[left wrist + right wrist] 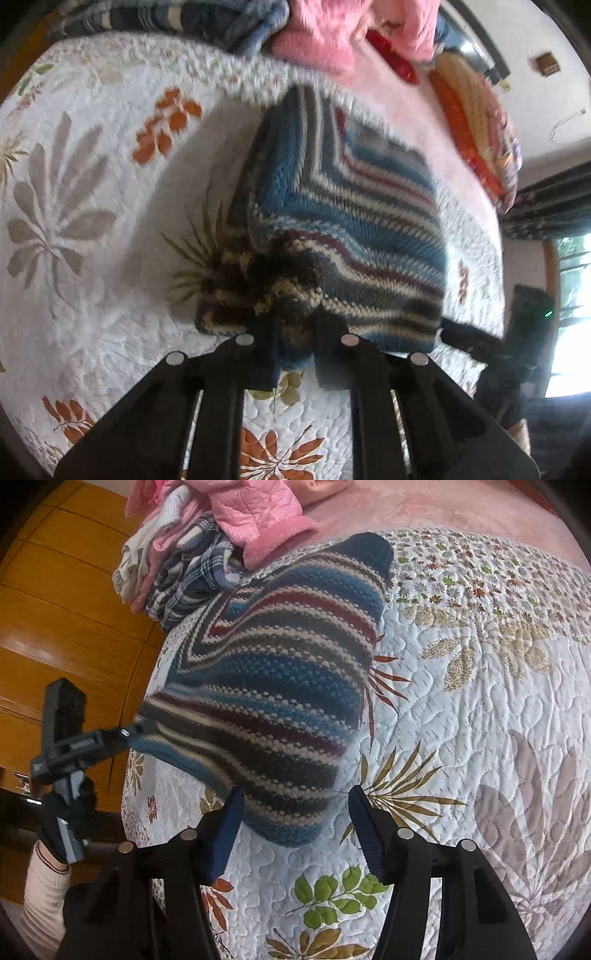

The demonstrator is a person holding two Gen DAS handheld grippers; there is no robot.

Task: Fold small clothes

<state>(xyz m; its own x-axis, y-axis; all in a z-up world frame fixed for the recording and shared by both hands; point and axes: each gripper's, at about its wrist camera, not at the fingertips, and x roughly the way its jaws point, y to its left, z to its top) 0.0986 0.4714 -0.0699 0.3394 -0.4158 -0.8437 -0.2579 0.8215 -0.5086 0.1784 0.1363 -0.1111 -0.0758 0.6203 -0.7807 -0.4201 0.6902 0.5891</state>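
floral quilted bed [480, 701] under a striped knit garment [280, 701]; left gripper [295, 343] pinches its edge at 12 o'clock; right gripper [295, 812] spread, garment between its fingers.

Blue, maroon, cream striped knit [280, 686] on white floral quilt [480, 701].

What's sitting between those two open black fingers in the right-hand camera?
The near corner of the striped knit garment hangs between the right gripper's open fingers, above the floral quilt.
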